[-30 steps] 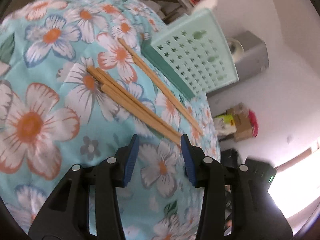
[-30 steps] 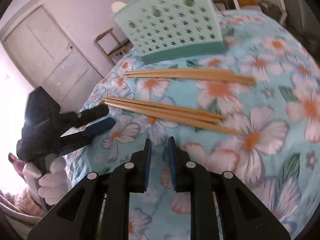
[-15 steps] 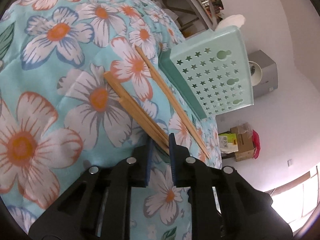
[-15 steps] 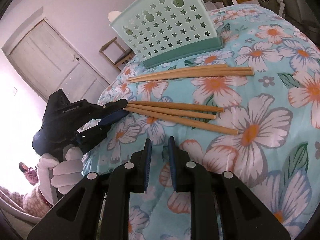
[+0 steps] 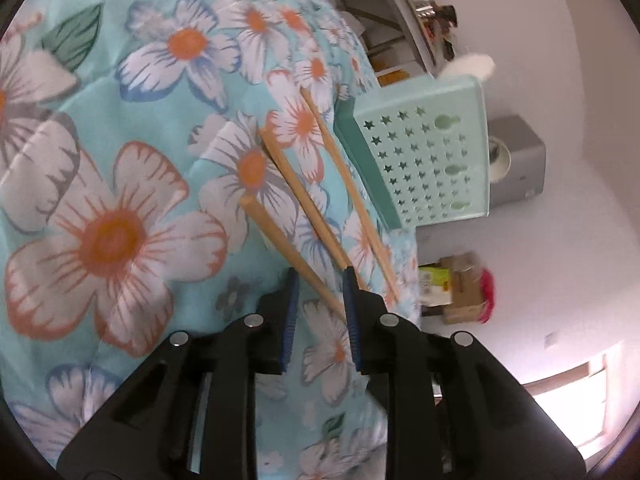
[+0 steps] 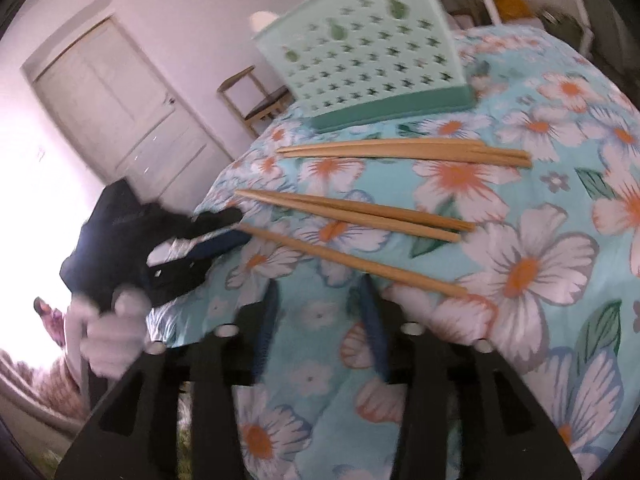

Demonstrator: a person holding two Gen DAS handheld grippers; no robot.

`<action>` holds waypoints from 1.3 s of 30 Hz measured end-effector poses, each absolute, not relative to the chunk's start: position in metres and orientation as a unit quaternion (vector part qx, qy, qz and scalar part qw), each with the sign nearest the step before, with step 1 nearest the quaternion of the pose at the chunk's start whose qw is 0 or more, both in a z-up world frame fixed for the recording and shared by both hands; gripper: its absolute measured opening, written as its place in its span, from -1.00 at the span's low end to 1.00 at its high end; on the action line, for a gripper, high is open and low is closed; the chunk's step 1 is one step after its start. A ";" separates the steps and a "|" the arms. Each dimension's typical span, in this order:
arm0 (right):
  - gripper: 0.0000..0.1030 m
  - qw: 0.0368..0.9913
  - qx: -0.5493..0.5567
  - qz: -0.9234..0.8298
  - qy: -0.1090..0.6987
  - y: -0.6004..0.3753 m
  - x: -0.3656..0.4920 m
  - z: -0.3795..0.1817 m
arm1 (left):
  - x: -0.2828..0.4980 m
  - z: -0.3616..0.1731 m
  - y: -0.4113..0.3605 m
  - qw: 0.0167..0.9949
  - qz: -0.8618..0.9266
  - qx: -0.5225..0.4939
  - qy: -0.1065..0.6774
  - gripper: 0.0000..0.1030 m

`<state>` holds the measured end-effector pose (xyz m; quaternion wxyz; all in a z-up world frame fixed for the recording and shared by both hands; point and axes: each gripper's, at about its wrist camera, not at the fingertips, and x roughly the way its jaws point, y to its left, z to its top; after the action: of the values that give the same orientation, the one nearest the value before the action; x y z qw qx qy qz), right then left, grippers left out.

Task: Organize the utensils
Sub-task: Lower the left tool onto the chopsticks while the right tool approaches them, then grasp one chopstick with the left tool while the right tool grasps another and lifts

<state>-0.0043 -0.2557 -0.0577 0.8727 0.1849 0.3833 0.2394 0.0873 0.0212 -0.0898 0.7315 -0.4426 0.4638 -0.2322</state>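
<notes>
Several wooden chopsticks lie on a floral cloth in front of a mint green utensil basket. My left gripper has its jaws a little apart with the thin end of one chopstick between them; whether the pads press it I cannot tell. A pair of chopsticks lies just beyond it, another pair nearer the basket. My right gripper is open and empty, just short of the nearest chopstick. The left gripper shows at that chopstick's tip.
The cloth-covered table drops off at its edge past the left gripper. A wooden chair and a white door stand behind the table. A grey appliance and boxes are on the floor beyond.
My left gripper closed at the chopstick ends, then its jaws parted a little; one chopstick now lies apart from its pair. My right gripper went from shut to open.
</notes>
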 end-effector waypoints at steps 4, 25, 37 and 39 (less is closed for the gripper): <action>0.43 0.878 0.170 0.246 0.374 -0.245 -0.007 -0.055 | 0.089 -0.091 0.022 0.723 -0.209 -0.455 0.477 -0.59; 0.87 0.878 0.115 0.225 0.406 -0.228 -0.016 -0.044 | 0.090 -0.071 -0.009 0.814 -0.158 -0.321 0.457 -0.64; 0.86 0.916 0.010 0.248 0.314 -0.228 0.011 0.048 | 0.067 -0.062 0.004 0.864 -0.179 -0.249 0.399 -0.59; 0.79 0.916 -0.012 0.245 0.318 -0.218 0.028 0.048 | 0.064 -0.062 0.006 0.867 -0.180 -0.246 0.394 -0.58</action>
<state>0.0280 -0.2177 0.0485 0.9158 -0.0122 0.3176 0.2454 0.0637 0.0062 -0.0623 0.8671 -0.2459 0.3939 -0.1804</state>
